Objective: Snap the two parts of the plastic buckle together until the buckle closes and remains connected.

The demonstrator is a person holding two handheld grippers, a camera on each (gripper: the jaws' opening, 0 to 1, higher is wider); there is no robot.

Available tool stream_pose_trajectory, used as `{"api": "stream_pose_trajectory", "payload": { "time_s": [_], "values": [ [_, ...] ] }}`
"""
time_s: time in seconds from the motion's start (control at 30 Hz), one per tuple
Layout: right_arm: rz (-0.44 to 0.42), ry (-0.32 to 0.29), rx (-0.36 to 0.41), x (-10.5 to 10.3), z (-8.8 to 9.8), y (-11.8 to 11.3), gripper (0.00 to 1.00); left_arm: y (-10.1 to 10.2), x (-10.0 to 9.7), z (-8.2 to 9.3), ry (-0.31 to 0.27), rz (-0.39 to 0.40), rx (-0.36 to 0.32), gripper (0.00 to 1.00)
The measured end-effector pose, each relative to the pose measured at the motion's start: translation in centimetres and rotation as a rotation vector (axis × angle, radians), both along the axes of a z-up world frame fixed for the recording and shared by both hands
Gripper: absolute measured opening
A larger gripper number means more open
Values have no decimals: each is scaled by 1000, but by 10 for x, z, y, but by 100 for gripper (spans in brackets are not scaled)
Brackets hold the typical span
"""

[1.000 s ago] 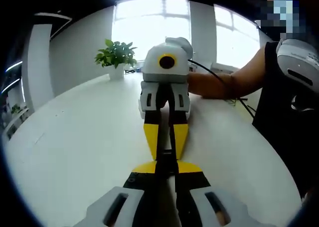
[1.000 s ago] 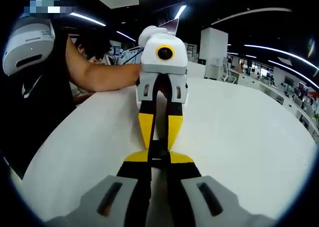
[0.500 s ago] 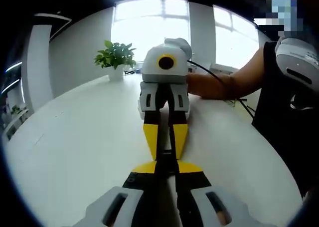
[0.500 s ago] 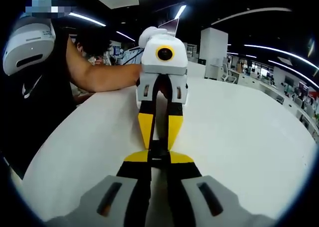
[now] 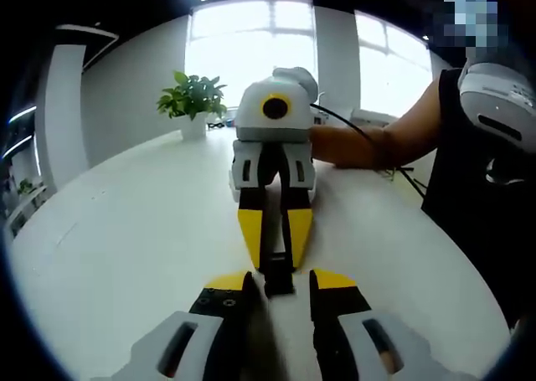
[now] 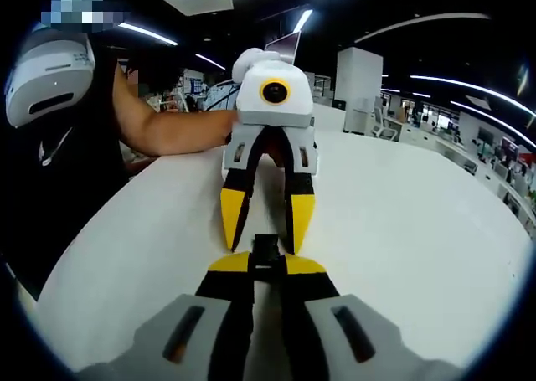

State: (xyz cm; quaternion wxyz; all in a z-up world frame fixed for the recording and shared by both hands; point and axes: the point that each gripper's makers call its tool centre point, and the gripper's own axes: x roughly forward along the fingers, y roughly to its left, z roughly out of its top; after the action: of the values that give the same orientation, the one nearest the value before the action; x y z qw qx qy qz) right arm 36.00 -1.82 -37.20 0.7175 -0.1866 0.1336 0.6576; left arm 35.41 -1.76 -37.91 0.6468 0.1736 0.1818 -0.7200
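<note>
Two grippers meet nose to nose over the white table (image 5: 109, 230), and the black plastic buckle (image 5: 279, 274) sits right between them. In the left gripper view, the left gripper (image 5: 280, 282) at 6 o'clock has its yellow-tipped jaws spread, standing clear on either side of the buckle with table showing in the gaps. Facing it from 12 o'clock, the right gripper (image 5: 275, 255) pinches the buckle's far end between its narrowed tips. In the right gripper view, the right gripper (image 6: 268, 264) at 6 o'clock is clamped tight on the buckle (image 6: 267, 253), which pokes out toward 12. The left gripper (image 6: 264, 240) opposite has its tips parted either side of it. A person's forearm (image 6: 167, 130) reaches in from 10 o'clock. A potted plant (image 5: 192, 100) stands at 11 o'clock by the window (image 5: 251, 38).
</note>
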Motion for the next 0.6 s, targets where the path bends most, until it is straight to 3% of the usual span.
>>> {"api": "stream_pose_trajectory", "payload": {
  "time_s": [0.07, 0.1, 0.17, 0.2, 0.6],
  "values": [
    [0, 0, 1, 0, 0, 0, 9, -5, 4, 3, 8, 34, -34, 54],
    [0, 0, 1, 0, 0, 0, 9, -9, 7, 8, 1, 46, -71, 73],
    [0, -1, 0, 0, 0, 0, 9, -10, 9, 13, -4, 59, -98, 92],
    [0, -1, 0, 0, 0, 0, 9, -11, 9, 15, 2, 64, -105, 97],
    [-5, -10, 0, 0, 0, 0, 9, -4, 16, 14, 8, 107, -87, 99]
  ]
}}
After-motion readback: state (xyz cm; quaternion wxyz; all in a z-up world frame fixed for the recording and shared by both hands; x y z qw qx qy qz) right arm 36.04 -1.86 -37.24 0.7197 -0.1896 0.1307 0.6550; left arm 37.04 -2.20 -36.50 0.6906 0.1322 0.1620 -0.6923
